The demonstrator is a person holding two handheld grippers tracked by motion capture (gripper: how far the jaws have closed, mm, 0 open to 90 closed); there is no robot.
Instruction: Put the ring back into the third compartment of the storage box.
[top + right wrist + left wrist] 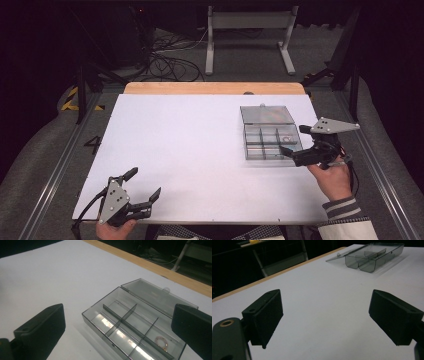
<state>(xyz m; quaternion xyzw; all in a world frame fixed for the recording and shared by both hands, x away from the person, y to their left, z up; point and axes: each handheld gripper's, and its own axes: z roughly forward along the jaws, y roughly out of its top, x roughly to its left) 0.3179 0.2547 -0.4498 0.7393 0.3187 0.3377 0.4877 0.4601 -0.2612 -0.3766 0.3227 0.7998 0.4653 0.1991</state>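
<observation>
White covers most of the tabltop surface: the tabletop (pixel 190 150) carries a white sheet, and a strip of light wood shows along its far edge. On the right part of it stands a smoky grey transparent plastic box (pixel 270 142). Its lid (pixel 266 114) is open and lies flat on the far side of the box, joined to it. Thin walls divide the box into several compartments. In the right gripper view, a small ring-shaped thing (pixel 162 342), pale with a little reddish tint, lies in one compartment at the right end of the box (pixel 130 325); what it is exactly I cannot tell.

The right gripper (pixel 295 141) is held by the right hand (pixel 332 177) just beside the right end of the box, and one of its dark jaws reaches over the near right corner of the box. Its jaws are wide apart with nothing between them.

The left gripper (pixel 145 185) is at the near left of the tabletop, held by the left hand (pixel 114 229), well apart from the box. Its jaws also stand apart and hold nothing. In the left gripper view the box (pixel 372 257) appears far away, with the lid (pixel 342 255) lying flat beside it.
</observation>
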